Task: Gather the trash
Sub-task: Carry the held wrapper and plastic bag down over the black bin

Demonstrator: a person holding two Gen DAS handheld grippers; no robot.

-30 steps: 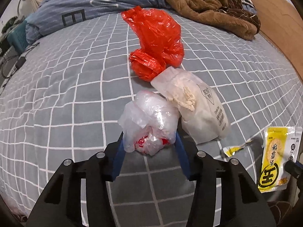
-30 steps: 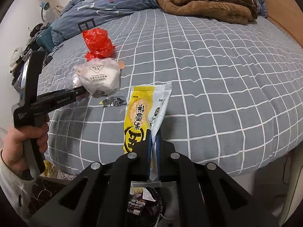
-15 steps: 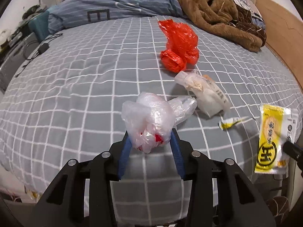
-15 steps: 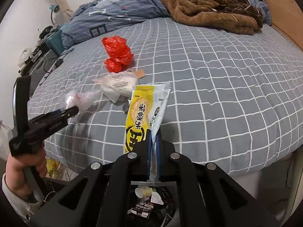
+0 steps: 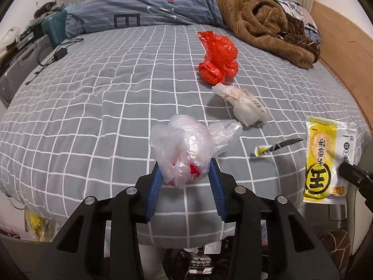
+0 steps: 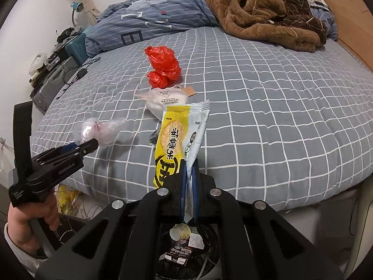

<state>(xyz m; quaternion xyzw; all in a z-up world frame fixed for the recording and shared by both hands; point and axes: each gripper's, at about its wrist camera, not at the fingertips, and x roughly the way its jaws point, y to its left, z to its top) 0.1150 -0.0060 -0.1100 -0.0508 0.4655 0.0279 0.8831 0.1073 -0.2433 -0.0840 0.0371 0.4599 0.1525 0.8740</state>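
Note:
My left gripper (image 5: 185, 165) is shut on a crumpled clear plastic bag (image 5: 186, 149) with red print, held above the near edge of the bed; the same bag (image 6: 93, 129) shows at the left gripper (image 6: 92, 143) in the right wrist view. My right gripper (image 6: 189, 163) is shut on a yellow snack wrapper (image 6: 172, 144), which stands up from its jaws; the wrapper (image 5: 322, 158) hangs at the right in the left wrist view. On the grey checked bed (image 5: 93, 107) lie a red plastic bag (image 5: 218, 57), a white pouch (image 5: 244, 106) and a small torn wrapper strip (image 5: 277, 147).
A bin with trash (image 6: 184, 249) sits on the floor below the right gripper. A brown blanket (image 6: 261, 11) and a blue duvet (image 6: 149, 23) are heaped at the far side. A cable and adapter (image 5: 58, 53) lie at the left edge. A hand (image 6: 30, 217) holds the left tool.
Both grippers have pulled back and up from the bed toward its near edge. The clear bag left the sheet in the left gripper's jaws. The bin has come into view below.

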